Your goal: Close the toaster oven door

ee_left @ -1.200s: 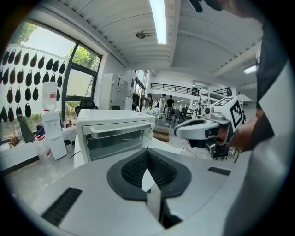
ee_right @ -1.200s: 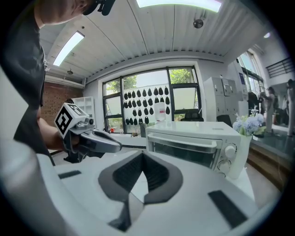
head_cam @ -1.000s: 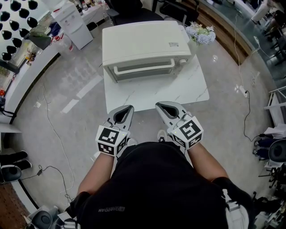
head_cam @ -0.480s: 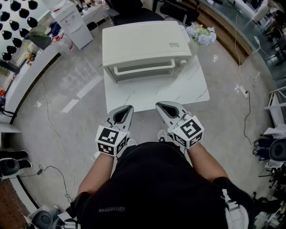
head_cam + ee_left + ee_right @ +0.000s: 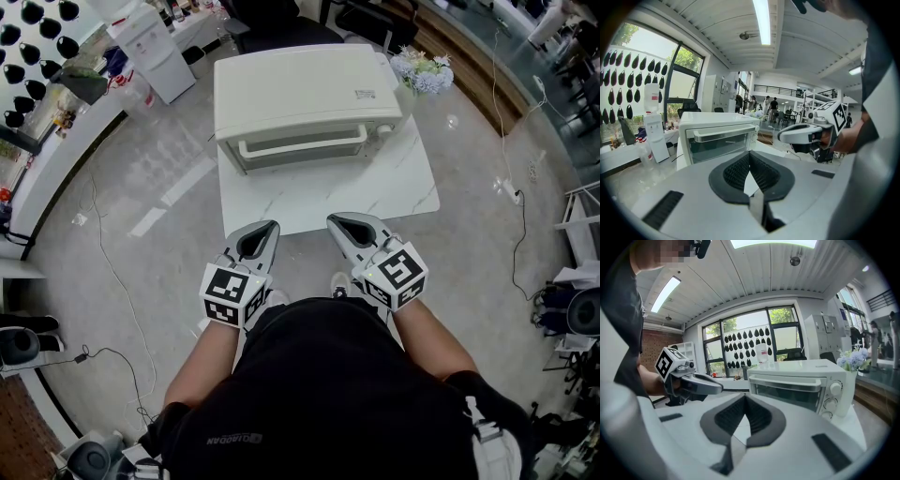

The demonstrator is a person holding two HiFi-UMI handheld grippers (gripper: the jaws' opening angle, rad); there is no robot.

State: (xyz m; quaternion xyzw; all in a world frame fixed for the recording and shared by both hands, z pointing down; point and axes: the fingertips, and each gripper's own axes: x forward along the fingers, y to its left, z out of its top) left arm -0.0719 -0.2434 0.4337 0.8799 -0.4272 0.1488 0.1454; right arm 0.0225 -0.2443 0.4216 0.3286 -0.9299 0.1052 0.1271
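Note:
A cream toaster oven (image 5: 300,94) stands at the far side of a white marble table (image 5: 384,192). Its glass door (image 5: 298,142) stands upright against the body with the handle bar along the top, so it looks closed. The left gripper view shows the oven (image 5: 719,138) straight ahead, and in the right gripper view the oven (image 5: 801,380) shows its knobs on the right. My left gripper (image 5: 265,229) and right gripper (image 5: 339,223) hover side by side at the table's near edge, well short of the oven. Both are shut with nothing between their pads.
A vase of flowers (image 5: 422,70) stands just right of the oven. A white water dispenser (image 5: 150,42) is on the floor at the back left. Cables (image 5: 103,262) trail over the grey floor on both sides, and chairs stand behind the table.

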